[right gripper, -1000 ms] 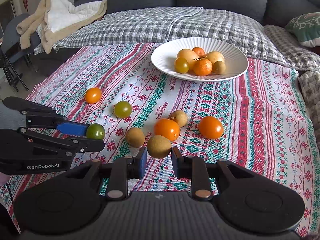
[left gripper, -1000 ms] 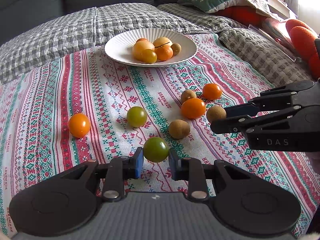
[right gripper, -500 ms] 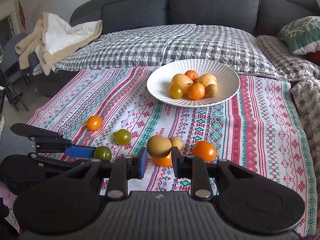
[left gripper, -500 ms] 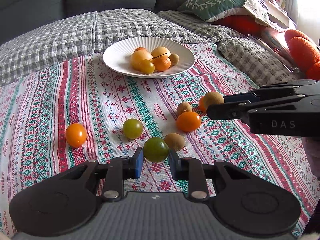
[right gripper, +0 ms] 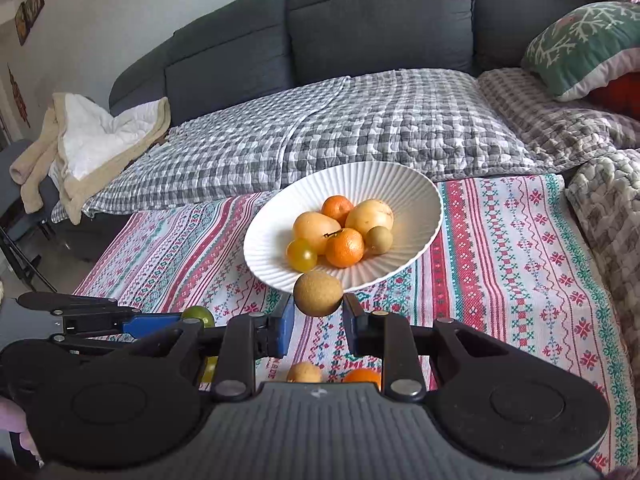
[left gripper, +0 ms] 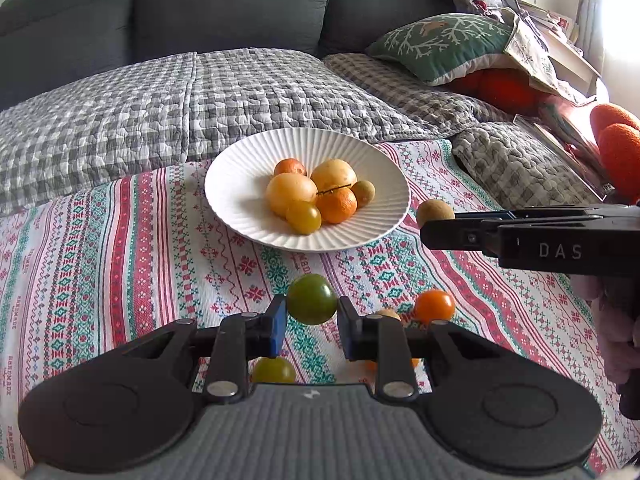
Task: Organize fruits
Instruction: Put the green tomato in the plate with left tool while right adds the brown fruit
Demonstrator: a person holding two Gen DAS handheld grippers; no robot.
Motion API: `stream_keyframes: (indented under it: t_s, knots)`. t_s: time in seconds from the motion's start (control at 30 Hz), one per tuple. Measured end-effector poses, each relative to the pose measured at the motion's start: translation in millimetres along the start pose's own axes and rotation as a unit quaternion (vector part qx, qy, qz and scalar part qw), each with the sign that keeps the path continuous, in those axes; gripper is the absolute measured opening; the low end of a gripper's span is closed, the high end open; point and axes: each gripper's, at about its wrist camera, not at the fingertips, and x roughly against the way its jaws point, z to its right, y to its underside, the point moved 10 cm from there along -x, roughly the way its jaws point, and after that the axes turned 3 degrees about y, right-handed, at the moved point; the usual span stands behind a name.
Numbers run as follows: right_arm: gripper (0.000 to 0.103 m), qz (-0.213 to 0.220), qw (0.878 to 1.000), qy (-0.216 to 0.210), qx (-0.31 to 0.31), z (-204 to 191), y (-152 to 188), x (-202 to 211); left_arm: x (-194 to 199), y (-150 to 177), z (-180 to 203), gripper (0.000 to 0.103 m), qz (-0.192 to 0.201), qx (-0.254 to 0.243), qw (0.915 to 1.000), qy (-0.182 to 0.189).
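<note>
The white plate (left gripper: 240, 216) sits on the striped cloth (left gripper: 120, 264) and already holds six pieces of fruit, bunched a little toward its 3 o'clock side: two pale yellow fruits, two oranges, a yellow tomato at 6 o'clock of the heap and a small brown fruit at 3 o'clock. That much of the sorting looks done.

Two more pieces are on their way. The left gripper (left gripper: 312, 320) is clenched on a green tomato (left gripper: 311, 298), carried above the cloth at about 6 o'clock of the plate and well short of its rim. The right gripper (right gripper: 319, 322) grasps a brown fruit (right gripper: 318, 293); in the left view this fruit (left gripper: 435, 211) hangs just beside the rim at 3 o'clock, and in the right view it overlaps the near rim, so it seems the closer of the two to being dropped in.

Still loose on the cloth, near the grippers: an orange tomato (left gripper: 434, 305), a yellow-green tomato (left gripper: 273, 370) partly hidden under the left gripper, a small brown fruit (right gripper: 304, 373) and another orange piece (right gripper: 362, 376) at the lower edge of the right view. More may lie hidden under the gripper bodies.

By my reckoning the job is around halfway: six placed, two in the air, at least four waiting.
</note>
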Motion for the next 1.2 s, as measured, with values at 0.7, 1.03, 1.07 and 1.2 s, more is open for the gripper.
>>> stream_keyframes:
  t_s: [0.7,1.03,1.07,1.2]
  knots:
    - [0.024,0.024,0.998,0.065,-0.004,55.3,-37.5,-63.3,-95.4,-83.8,-54.6,0.013,-0.005,0.051,0.9978,-0.041]
    - [0.027,0.021,0.998,0.063,-0.001,54.9,-36.0,-69.3,-110.1,-90.4,-66.5,0.014,-0.013,0.074,0.996,-0.048]
    - [0.027,0.022,0.998,0.063,-0.002,55.3,-36.4,-68.7,-110.0,-90.3,-66.3,0.014,-0.012,0.074,0.996,-0.049]
    - [0.038,0.026,0.998,0.062,-0.004,55.1,-38.3,-65.2,-109.2,-90.7,-63.8,0.021,-0.01,0.073,0.9957,-0.056]
